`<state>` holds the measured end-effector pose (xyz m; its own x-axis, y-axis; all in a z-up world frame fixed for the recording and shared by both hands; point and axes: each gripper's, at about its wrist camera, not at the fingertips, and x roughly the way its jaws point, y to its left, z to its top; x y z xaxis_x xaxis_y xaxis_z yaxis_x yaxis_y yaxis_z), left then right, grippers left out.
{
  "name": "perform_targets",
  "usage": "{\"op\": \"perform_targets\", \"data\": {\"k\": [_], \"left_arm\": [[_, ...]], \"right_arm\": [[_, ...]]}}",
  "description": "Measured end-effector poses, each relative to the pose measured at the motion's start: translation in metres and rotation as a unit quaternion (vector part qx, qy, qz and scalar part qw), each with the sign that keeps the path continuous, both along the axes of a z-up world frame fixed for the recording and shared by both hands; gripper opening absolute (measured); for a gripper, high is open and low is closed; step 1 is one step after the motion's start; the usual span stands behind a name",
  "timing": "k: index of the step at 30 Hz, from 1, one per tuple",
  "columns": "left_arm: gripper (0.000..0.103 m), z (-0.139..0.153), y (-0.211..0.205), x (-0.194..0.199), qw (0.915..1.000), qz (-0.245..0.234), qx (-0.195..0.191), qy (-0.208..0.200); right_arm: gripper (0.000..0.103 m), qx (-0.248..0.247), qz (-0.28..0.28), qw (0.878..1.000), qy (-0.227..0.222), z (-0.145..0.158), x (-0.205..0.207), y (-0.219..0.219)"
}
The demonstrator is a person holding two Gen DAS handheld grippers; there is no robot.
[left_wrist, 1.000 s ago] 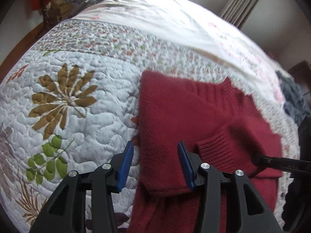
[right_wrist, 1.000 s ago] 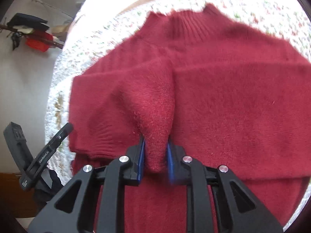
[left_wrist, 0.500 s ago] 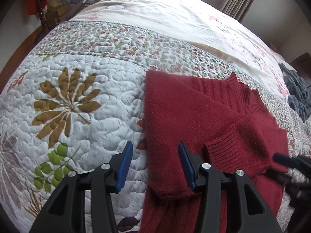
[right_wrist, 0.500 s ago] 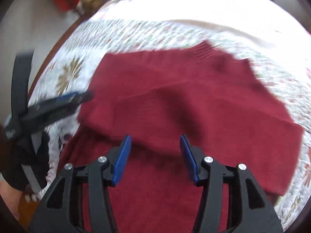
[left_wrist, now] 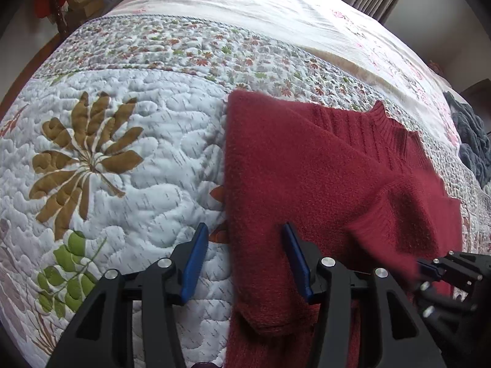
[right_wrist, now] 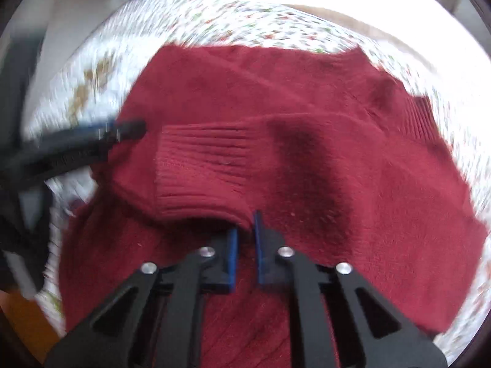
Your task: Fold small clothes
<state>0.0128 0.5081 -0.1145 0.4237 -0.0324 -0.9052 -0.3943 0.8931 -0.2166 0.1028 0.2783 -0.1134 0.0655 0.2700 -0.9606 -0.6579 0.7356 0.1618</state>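
Left wrist view: the red sweater (left_wrist: 307, 165) lies flat on the bed's floral quilt (left_wrist: 122, 141), its near sleeve already folded across the body and its ribbed collar toward the far side. The left hand-held gripper (left_wrist: 242, 260) is released, its blue pads wide apart; they straddle the sweater's left edge and pinch nothing. Whether the pads touch the fabric cannot be told. A dark garment (left_wrist: 472, 141) lies well apart at the right of the bed.

Right wrist view: the picture is motion-blurred. The right hand-held gripper (right_wrist: 245, 245) has its pads drawn nearly together, at the lower edge of the ribbed cuff (right_wrist: 202, 168) of the folded sleeve. It appears clenched on that edge, though blur leaves this uncertain.

Judgement: the step in hand looks like settling the sleeve. It is best laid square across the body, then freed without dragging the knit.
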Motion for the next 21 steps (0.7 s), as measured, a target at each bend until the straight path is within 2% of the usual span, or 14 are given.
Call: {"op": "perform_targets", "data": {"k": [2, 4, 9, 12, 15, 16, 19, 21], "left_arm": [[0.051, -0.001, 0.0, 0.002, 1.0, -0.001, 0.002, 0.001], [0.051, -0.002, -0.001, 0.002, 1.0, -0.001, 0.004, 0.001], [0.052, -0.004, -0.003, 0.004, 0.9999, -0.001, 0.013, 0.004], [0.053, -0.004, -0.004, 0.006, 0.9998, -0.002, 0.019, 0.007], [0.054, -0.005, -0.005, 0.009, 0.9997, 0.001, 0.023, 0.01], [0.054, -0.005, -0.005, 0.01, 0.9997, 0.001, 0.023, 0.011], [0.054, 0.001, -0.005, 0.012, 0.9994, 0.005, 0.029, 0.017], [0.054, 0.011, -0.008, 0.012, 0.9992, 0.007, 0.039, 0.01]], "right_arm": [[0.007, 0.05, -0.044, 0.997, 0.029, 0.01, 0.012, -0.024], [0.007, 0.08, -0.083, 0.993, 0.037, 0.02, 0.02, -0.049], [0.007, 0.129, -0.208, 0.968, 0.061, 0.03, 0.037, -0.134], [0.008, 0.127, -0.266, 0.953, 0.064, 0.025, 0.042, -0.181], [0.015, 0.103, -0.327, 0.936, 0.075, 0.007, 0.042, -0.22], [0.021, 0.101, -0.339, 0.932, 0.08, 0.002, 0.041, -0.231], [0.023, 0.09, -0.363, 0.924, 0.081, -0.002, 0.035, -0.259], [0.036, 0.103, -0.371, 0.919, 0.08, 0.0, 0.031, -0.27]]}}
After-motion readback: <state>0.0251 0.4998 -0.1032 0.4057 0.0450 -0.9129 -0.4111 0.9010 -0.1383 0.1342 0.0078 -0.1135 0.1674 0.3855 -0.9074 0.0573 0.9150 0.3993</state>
